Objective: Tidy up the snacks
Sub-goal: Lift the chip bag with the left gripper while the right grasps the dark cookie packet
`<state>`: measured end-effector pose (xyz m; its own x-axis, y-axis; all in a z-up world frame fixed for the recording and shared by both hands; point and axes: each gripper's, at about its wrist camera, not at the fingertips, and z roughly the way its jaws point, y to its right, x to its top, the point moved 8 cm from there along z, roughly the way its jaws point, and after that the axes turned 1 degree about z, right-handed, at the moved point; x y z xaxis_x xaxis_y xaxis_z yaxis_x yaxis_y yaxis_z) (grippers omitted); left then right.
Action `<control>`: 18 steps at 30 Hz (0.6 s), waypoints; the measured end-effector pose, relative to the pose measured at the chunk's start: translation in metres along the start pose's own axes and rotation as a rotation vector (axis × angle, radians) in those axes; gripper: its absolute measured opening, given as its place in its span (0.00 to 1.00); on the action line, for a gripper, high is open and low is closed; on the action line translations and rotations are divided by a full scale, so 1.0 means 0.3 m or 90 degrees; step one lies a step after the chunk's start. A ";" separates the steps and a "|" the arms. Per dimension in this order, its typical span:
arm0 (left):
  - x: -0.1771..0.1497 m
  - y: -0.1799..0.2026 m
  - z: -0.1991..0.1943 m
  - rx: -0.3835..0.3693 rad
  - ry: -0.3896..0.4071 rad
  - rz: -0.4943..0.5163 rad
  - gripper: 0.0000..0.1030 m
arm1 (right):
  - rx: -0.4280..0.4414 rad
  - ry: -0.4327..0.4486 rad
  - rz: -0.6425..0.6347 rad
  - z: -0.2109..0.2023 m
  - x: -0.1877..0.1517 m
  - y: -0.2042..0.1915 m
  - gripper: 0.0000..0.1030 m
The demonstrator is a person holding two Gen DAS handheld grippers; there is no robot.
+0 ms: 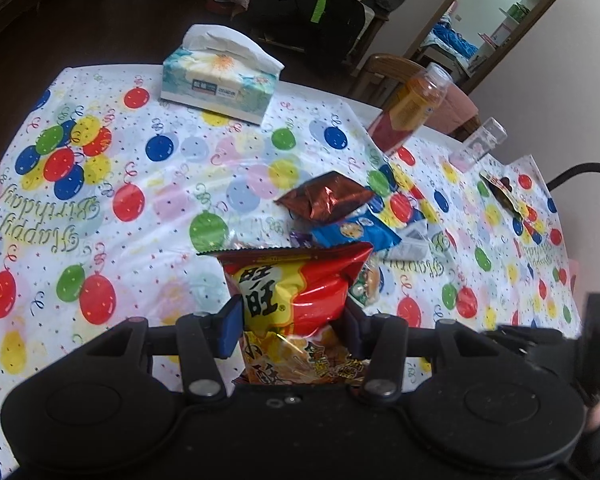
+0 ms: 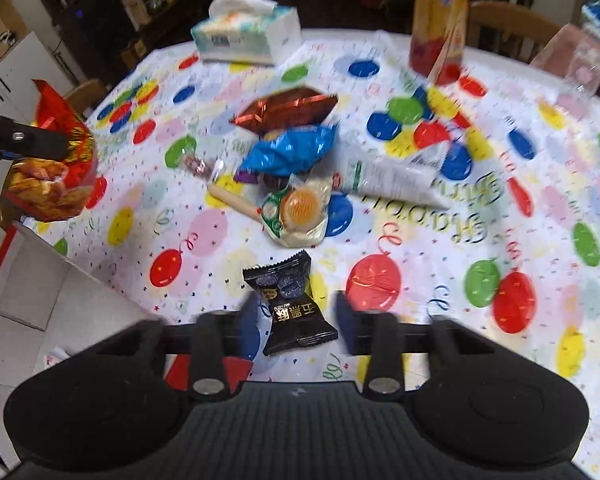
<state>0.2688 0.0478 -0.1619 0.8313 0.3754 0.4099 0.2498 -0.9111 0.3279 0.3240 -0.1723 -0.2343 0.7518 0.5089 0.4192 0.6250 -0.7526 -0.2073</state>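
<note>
We look down along each gripper's fingers, close above the table (image 1: 100, 208); both views share the tissue box (image 1: 220, 74), bottle (image 2: 440, 20) and central snack pile (image 2: 288, 148).

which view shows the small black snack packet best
The right wrist view: the small black snack packet lies unobstructed on the balloon-print tablecloth, between the open right gripper fingers. The left wrist view does not show it.

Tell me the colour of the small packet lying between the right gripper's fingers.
The small packet is black with white lettering and bluish round shapes; the right wrist view shows it best.
</note>
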 end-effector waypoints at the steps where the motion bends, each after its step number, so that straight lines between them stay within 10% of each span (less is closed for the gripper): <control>1: -0.006 0.004 0.004 0.000 -0.001 0.001 0.46 | 0.005 -0.003 -0.002 0.018 0.002 0.002 0.58; 18: -0.021 0.007 0.056 0.002 -0.021 -0.022 0.46 | 0.073 -0.088 -0.001 0.208 0.005 0.012 0.53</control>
<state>0.2724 0.0406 -0.1782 0.8382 0.4009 0.3697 0.2799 -0.8981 0.3393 0.3403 -0.1482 -0.2896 0.7680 0.5679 0.2962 0.6396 -0.7037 -0.3092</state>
